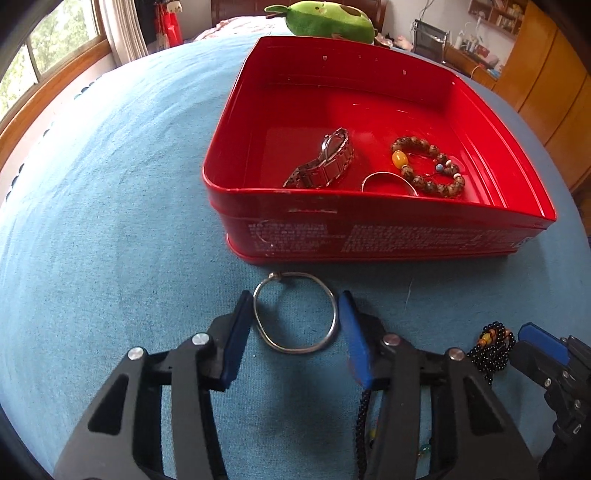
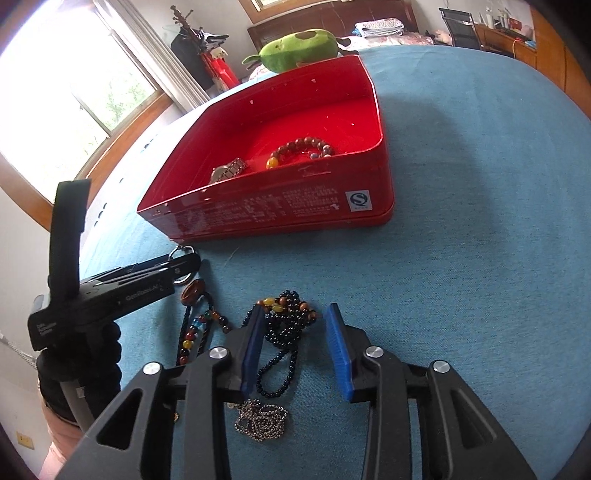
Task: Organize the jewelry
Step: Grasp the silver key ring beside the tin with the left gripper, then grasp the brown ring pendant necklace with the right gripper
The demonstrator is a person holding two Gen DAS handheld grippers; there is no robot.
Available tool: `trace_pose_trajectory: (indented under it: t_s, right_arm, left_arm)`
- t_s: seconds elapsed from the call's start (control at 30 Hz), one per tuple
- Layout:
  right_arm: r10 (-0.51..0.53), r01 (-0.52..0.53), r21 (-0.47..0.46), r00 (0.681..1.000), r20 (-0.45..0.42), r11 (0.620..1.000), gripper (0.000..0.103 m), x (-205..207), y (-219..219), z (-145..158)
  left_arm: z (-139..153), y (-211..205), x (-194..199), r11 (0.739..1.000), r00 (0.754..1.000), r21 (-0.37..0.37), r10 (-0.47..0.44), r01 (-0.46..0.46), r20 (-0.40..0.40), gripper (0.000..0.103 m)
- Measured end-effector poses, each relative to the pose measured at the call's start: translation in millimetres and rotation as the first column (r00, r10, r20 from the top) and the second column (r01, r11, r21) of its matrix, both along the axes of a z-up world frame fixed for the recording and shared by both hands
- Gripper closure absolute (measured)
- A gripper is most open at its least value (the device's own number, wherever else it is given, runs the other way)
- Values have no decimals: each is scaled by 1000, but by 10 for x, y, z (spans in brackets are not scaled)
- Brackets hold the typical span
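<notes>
A silver bangle (image 1: 295,349) lies flat on the blue cloth just in front of the red tin (image 1: 332,232). My left gripper (image 1: 295,295) reaches down around it, and both blue pads (image 1: 236,339) touch its sides, shut on it. In the right wrist view my right gripper (image 2: 296,308) stands open over a black bead necklace (image 2: 284,332) on the cloth. Its left pad brushes the beads and its right pad (image 2: 340,350) is apart from them. The tin holds a metal watch (image 1: 325,158), a brown bead bracelet (image 1: 428,166) and another silver bangle (image 1: 388,181).
A small ball chain (image 2: 262,421) lies by the right gripper's base. A cord with coloured beads and a brown ring pendant (image 2: 194,291) lies left of it. A green plush toy (image 1: 325,18) sits beyond the tin. Blue cloth (image 2: 480,221) stretches to the right.
</notes>
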State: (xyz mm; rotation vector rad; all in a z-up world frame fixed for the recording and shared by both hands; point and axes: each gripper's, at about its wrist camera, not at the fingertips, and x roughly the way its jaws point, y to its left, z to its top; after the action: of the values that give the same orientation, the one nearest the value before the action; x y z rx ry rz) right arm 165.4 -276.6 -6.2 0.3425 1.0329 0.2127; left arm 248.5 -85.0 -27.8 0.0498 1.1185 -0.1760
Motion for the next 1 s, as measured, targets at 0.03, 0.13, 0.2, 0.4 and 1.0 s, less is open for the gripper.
trace_pose_trajectory:
  t_s: [0.03,0.13,0.2,0.4,1.0]
  right_arm:
    - [-3,3,-1,1000,-1,1000,68,3,-11,-3]
    - [-5,5,-1,1000,-5,1000,68,13,-17,-23]
    - [-1,1,1,1000,3,1000,68,12,-8,-16]
    - [41,-41,-2,998,43,999,68,-31,80,46]
    - [180,-179,-37,983,46,983,66,119,910,127]
  left_arm:
    - [-1,6,3,1000,1000,-2,-4,4,1,57]
    - [4,20,-3,1000,1000,-11,-13,13,4,57]
    - [23,64,-29,1000,1000,-20,-12,12,0,57]
    - [193,245,-280,1000,1000,-28,-9,10,28,57]
    - [255,715,-459,1000,999,-6,-17,18,38,57]
